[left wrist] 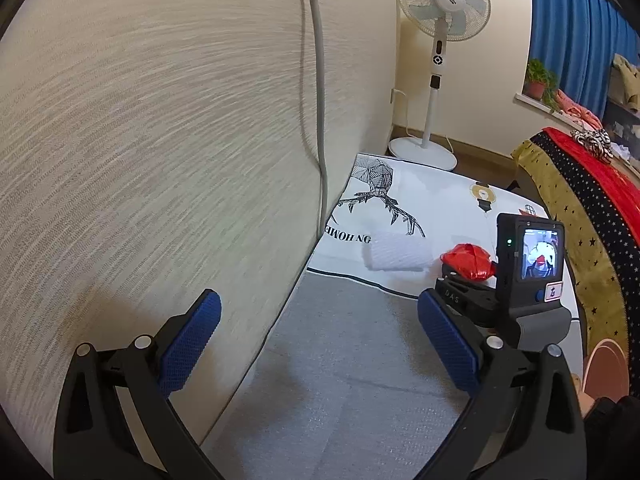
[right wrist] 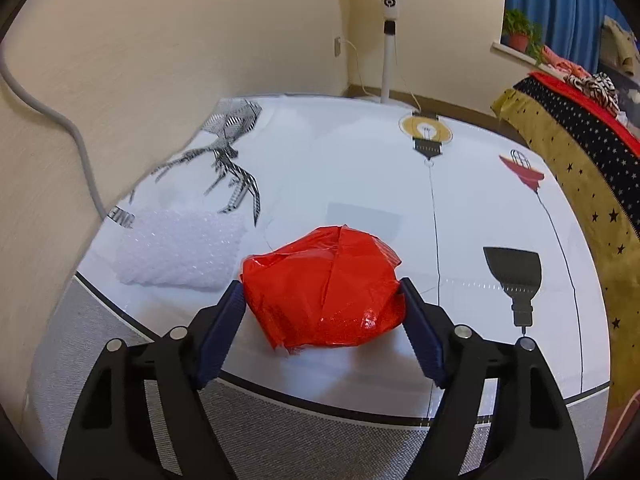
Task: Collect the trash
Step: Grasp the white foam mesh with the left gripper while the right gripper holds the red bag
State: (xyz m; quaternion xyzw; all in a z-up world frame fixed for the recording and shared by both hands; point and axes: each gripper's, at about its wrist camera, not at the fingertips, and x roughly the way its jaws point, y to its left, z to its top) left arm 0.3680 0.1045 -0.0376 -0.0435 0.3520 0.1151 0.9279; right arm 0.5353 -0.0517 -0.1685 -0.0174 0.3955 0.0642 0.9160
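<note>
Right wrist view: right gripper straddles the crumpled red foil wrapper at lower centre, pads touching both sides w/ foil not visibly squeezed; wider side-to-side. Left gripper spread, empty, well short. Bubble wrap wad left.

Table before me, wall on its left. Crumpled wrapper on the near part, between the fingers of my right gripper. Bubble wrap left of it, by the wall. Fan stands behind the table. Draped cloth to the right. My left gripper hangs nearer, left of the right one.
</note>
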